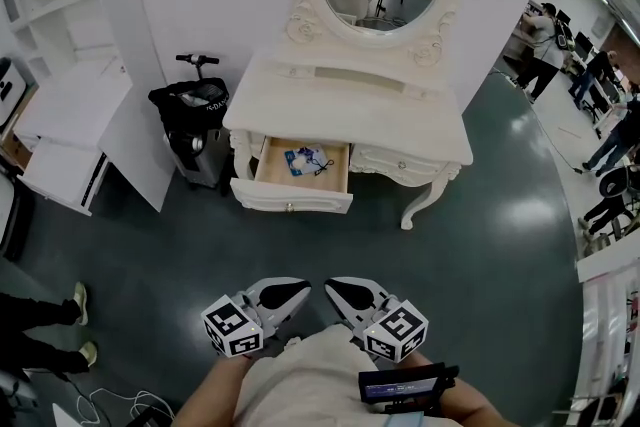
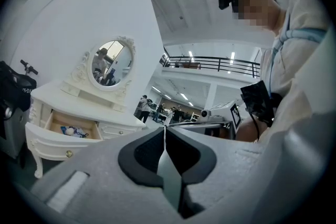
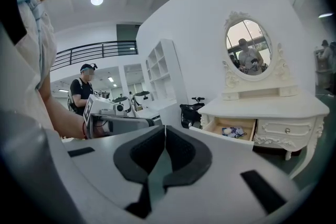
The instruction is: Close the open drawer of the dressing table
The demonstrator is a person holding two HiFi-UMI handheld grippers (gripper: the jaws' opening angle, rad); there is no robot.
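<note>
The white dressing table [image 1: 420,130] with an oval mirror stands against the wall ahead of me. Its left drawer [image 1: 292,197] is pulled out, and a blue and white item [image 1: 305,160] lies inside. The same open drawer [image 2: 65,140] appears at the left of the left gripper view, and the drawer [image 3: 233,128] at the right of the right gripper view. My left gripper [image 1: 300,288] and right gripper [image 1: 334,285] are side by side close to my body, well short of the table. Both have their jaws together with nothing between them.
A black scooter with a bag [image 1: 195,130] is parked just left of the table. White shelving panels [image 1: 70,130] stand further left. Someone's feet [image 1: 80,325] are at the left edge, and several people [image 1: 545,40] are at the far right. Dark floor lies between me and the table.
</note>
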